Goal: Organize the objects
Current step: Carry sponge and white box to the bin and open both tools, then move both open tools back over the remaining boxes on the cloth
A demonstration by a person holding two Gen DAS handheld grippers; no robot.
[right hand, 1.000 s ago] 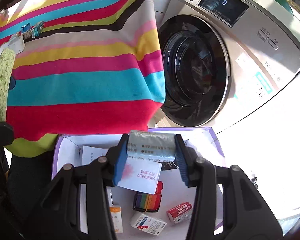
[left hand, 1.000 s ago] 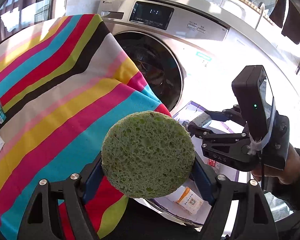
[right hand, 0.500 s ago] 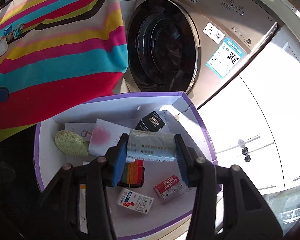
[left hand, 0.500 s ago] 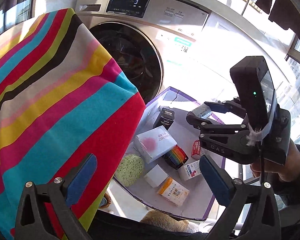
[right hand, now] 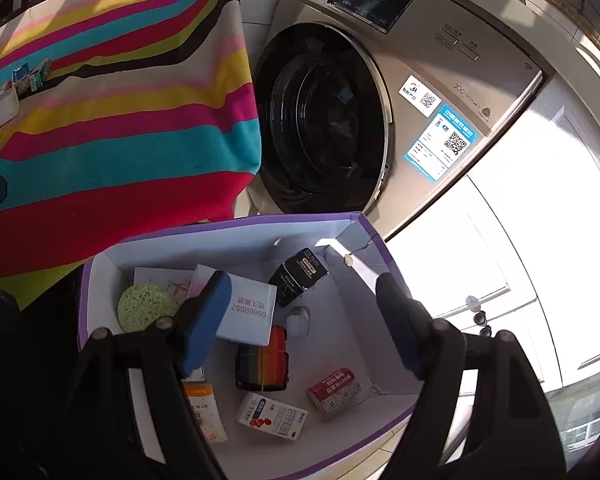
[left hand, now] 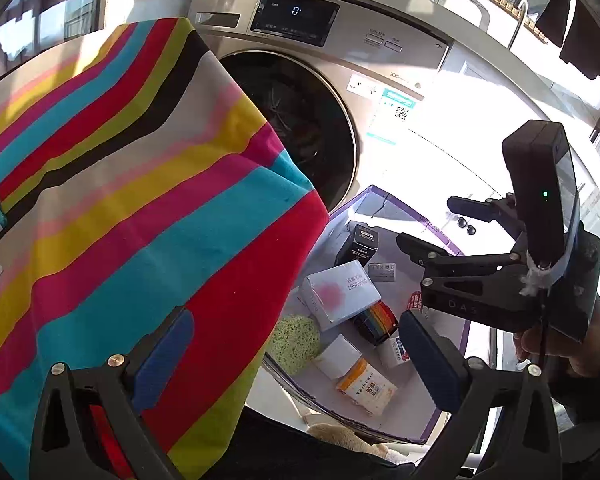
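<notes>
Both tools hung empty over the box (right hand: 228, 236): the left tool (left hand: 296, 354) gaped wide, the right tool (right hand: 304, 320) had just been opening.

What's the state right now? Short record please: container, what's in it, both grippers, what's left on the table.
container: purple-edged box on the floor by the washing machine
contents: green sponge, white box, black box, rainbow item, several small cartons
left gripper: open, empty
right gripper: jaws just opening, nothing between them
striped tablecloth: a few small packets at its far edge
</notes>
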